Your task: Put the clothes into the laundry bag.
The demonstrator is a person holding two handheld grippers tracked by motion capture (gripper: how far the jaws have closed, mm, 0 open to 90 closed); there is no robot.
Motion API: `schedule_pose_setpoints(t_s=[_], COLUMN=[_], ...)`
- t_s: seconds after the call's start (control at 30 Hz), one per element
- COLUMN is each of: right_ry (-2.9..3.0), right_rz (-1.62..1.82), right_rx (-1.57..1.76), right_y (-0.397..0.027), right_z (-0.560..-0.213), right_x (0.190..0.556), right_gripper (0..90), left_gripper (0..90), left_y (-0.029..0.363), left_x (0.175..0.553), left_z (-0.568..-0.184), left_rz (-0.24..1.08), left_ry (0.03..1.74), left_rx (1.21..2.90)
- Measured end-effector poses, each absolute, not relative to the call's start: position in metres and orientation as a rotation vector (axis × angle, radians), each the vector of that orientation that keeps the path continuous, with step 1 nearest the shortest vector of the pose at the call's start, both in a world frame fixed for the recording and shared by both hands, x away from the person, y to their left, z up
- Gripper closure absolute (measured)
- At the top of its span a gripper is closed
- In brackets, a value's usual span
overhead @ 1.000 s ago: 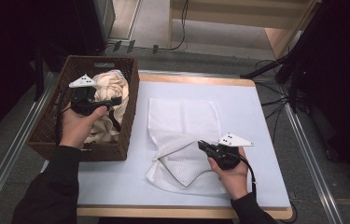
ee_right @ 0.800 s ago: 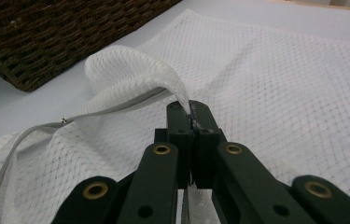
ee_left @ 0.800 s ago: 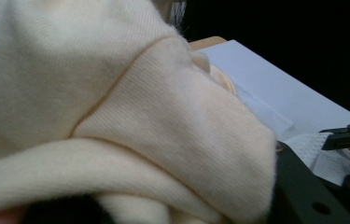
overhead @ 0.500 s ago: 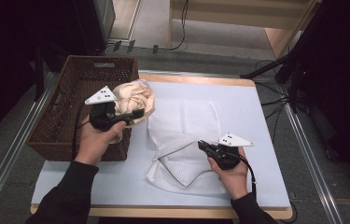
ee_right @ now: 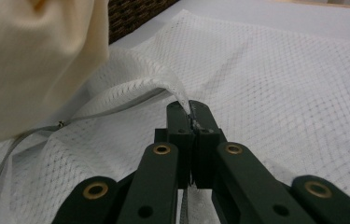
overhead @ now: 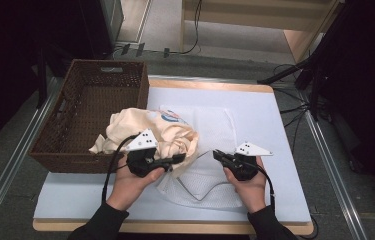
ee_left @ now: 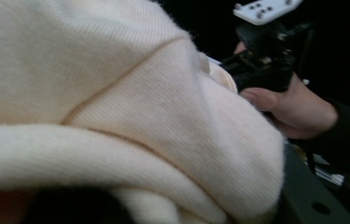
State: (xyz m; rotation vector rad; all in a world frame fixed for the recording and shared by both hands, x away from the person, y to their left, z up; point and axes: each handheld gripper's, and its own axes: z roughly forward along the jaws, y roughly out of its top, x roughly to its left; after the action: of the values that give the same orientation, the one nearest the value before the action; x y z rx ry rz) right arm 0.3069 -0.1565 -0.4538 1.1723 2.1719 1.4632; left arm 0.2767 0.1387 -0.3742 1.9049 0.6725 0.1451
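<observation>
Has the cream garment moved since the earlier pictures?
Yes. The cream garment, held by the left gripper, has come out of the wicker basket and moved right, now over the white mesh bag.

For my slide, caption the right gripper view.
Right gripper pinches the mesh laundry bag's rim as a cream garment nears.

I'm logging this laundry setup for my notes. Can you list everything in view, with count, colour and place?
Garment: one, cream, carried between basket and mesh bag.
Mesh bag: one, white, flat on the mat, its edge lifted.
Basket: one, brown wicker, table's left.
Mat: one, pale blue, on the table.
Cables: several, black, on the floor beyond.
Left gripper: black, shut on the garment.
Right gripper: black, shut on the mesh bag's edge.
</observation>
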Motion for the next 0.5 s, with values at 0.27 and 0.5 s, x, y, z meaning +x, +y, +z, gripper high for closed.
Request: schedule_pose_setpoints(t_s=[0.27, 0.5], right_ry=[2.165, 2.161], right_rz=[1.473, 1.476], right_rx=[1.185, 1.189], right_y=[-0.158, -0.16], right_z=[-0.454, -0.453], right_x=[0.309, 0.309], right_gripper=[89.4, 89.4], left_gripper=[71.5, 71.3], left_y=[0.109, 0.066], left_x=[0.251, 0.234], left_z=[-0.382, -0.403], left_rz=[0.133, 0.004], left_ry=[0.562, 0.415], left_rx=[1.945, 1.996])
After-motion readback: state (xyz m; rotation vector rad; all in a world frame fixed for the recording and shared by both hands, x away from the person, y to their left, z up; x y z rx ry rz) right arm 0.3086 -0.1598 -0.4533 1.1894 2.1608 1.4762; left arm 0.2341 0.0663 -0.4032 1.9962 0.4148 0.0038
